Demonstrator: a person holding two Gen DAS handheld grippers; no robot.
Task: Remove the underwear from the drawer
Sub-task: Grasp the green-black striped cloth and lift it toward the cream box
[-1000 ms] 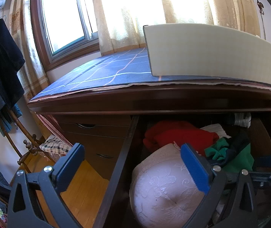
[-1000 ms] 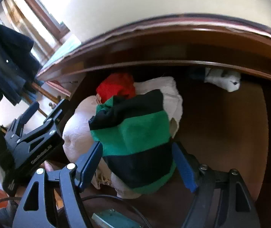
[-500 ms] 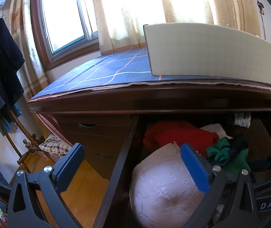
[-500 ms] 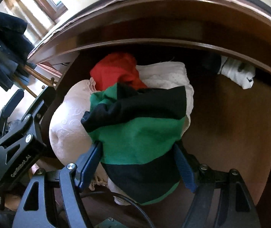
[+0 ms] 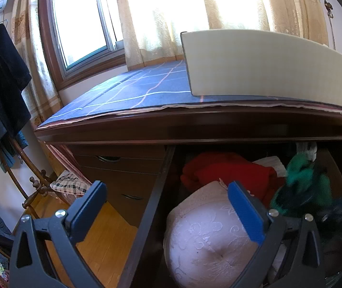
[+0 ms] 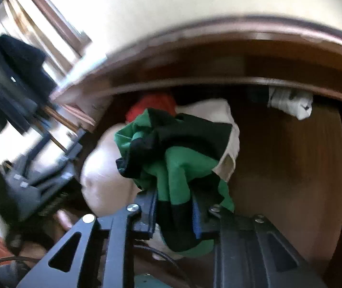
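While the left gripper [image 5: 168,206] sits with its jaws wide apart and nothing in them over the open dark wooden drawer [image 5: 151,206], the left wrist view has the green and black striped underwear [image 5: 302,187] blurred at the right, beside a red cloth [image 5: 223,170] and a pale embroidered cushion [image 5: 209,237]. In the right wrist view, the right gripper [image 6: 174,212] has just squeezed in on it; the bunched-up fabric runs lengthwise up and away from the pads, above the drawer.

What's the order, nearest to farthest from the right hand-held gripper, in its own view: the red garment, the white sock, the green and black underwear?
1. Green and black underwear, clamped in the right hand-held gripper.
2. Red garment, behind it, centre.
3. White sock, back right corner.
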